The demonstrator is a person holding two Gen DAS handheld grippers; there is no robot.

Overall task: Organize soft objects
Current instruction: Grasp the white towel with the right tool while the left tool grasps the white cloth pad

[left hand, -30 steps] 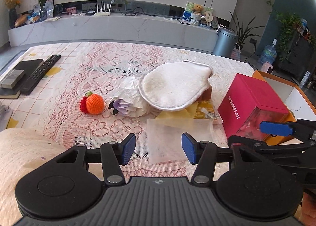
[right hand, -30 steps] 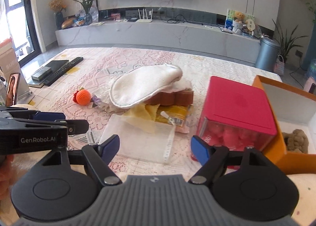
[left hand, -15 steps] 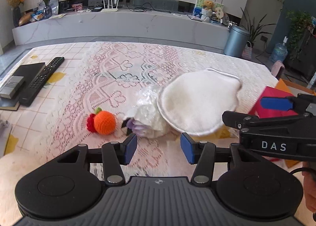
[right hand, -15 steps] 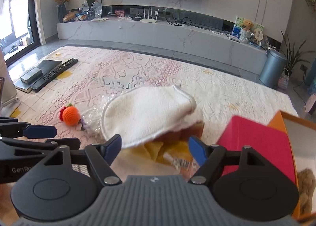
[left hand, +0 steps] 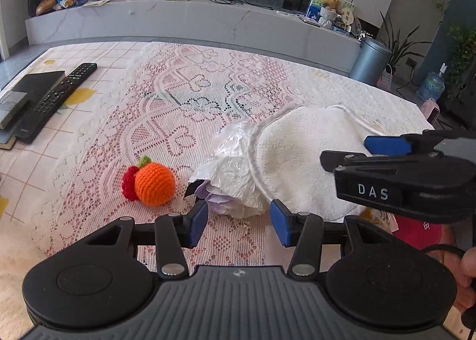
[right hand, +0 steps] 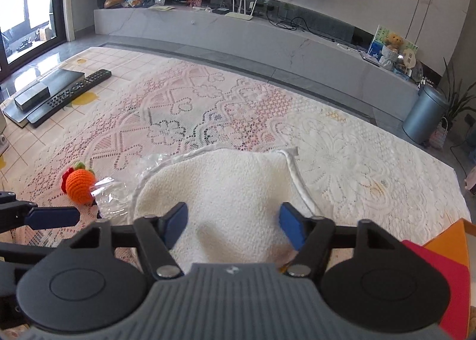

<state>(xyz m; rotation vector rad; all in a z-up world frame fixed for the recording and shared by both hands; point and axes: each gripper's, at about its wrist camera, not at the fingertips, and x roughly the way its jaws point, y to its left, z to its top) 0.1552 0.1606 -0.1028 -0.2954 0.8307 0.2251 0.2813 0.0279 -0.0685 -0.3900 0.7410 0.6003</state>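
A white fluffy cloth (right hand: 226, 191) lies spread on the lace tablecloth (right hand: 208, 108). My right gripper (right hand: 235, 225) hovers over its near part. The jaws are closing, with cloth between the pads, which do not pinch it. In the left wrist view the cloth (left hand: 300, 158) overlaps a crinkled plastic-wrapped soft item (left hand: 235, 173). My left gripper (left hand: 239, 225) stands just short of that item, its jaws closing slowly with nothing between them. An orange crochet ball (left hand: 153, 184) with a red bit sits left of the wrap. The right gripper (left hand: 345, 149) reaches in over the cloth's right side.
A black remote (left hand: 59, 93) and a dark flat box (left hand: 26, 93) lie at the table's far left. A red box (right hand: 440, 280) and an orange box (right hand: 446, 236) stand at the right. A hand (left hand: 467, 268) shows at the right edge.
Both grippers moved forward over the pile, so the mesh bag and yellow packet dropped out of view. The right jaws narrowed over the white cloth. The left jaws narrowed slightly.
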